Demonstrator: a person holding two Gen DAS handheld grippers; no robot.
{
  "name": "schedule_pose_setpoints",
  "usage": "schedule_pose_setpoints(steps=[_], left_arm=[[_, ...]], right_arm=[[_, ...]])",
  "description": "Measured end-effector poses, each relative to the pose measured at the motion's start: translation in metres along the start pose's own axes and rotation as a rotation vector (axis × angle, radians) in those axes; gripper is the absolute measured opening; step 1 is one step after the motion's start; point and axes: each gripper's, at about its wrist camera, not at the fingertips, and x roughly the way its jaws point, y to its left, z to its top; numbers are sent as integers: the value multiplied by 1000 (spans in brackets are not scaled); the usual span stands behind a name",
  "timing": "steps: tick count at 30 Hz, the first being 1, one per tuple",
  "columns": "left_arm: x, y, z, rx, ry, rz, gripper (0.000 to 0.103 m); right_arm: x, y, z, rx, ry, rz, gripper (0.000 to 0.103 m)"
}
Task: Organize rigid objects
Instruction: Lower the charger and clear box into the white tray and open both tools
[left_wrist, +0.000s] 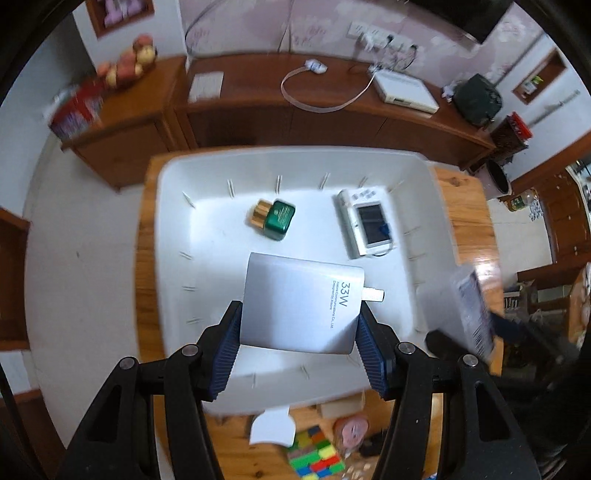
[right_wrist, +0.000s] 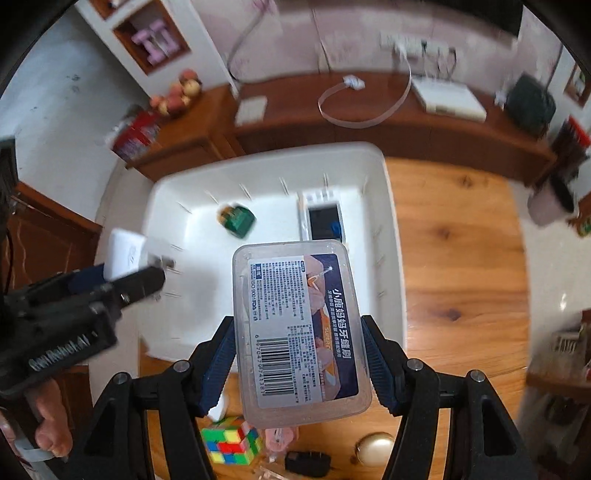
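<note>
My left gripper (left_wrist: 299, 325) is shut on a white 33W charger (left_wrist: 301, 301) and holds it above the white bin (left_wrist: 173, 229). In the right wrist view the left gripper (right_wrist: 122, 280) and its charger (right_wrist: 123, 254) hang over the bin's left rim (right_wrist: 162, 188). My right gripper (right_wrist: 297, 350) is shut on a clear plastic box with a printed label (right_wrist: 299, 328), held above the bin's front right edge. It also shows blurred in the left wrist view (left_wrist: 472, 314). Inside the bin lie a green bottle with a gold cap (left_wrist: 275, 218) and a white device with a screen (left_wrist: 367, 221).
The bin stands on a wooden table (right_wrist: 458, 266). In front of the bin lie a Rubik's cube (right_wrist: 231, 441), a black plug (right_wrist: 308, 463), a gold round object (right_wrist: 375, 448) and a pink item (right_wrist: 280, 439). A wooden sideboard (left_wrist: 332, 107) with a router and cables runs behind.
</note>
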Motion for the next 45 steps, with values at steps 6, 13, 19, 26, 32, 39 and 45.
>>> schedule_pose_setpoints(steps=[6, 13, 19, 26, 32, 39, 45], left_arm=[[60, 1, 15, -68, 78, -45, 62], [101, 0, 23, -117, 103, -61, 62], [113, 2, 24, -142, 101, -41, 62], [92, 1, 18, -115, 53, -58, 83], [56, -2, 7, -68, -4, -39, 86], [8, -5, -14, -15, -64, -3, 86], [-17, -20, -24, -3, -104, 5, 86]], right_arm=[[64, -13, 0, 57, 84, -24, 66], [97, -13, 1, 27, 67, -114, 66], [109, 3, 4, -43, 29, -179, 66], [109, 4, -4, -62, 21, -144, 70], [85, 1, -15, -56, -9, -102, 70], [41, 9, -37, -81, -97, -78, 70], [1, 10, -59, -84, -160, -59, 70]])
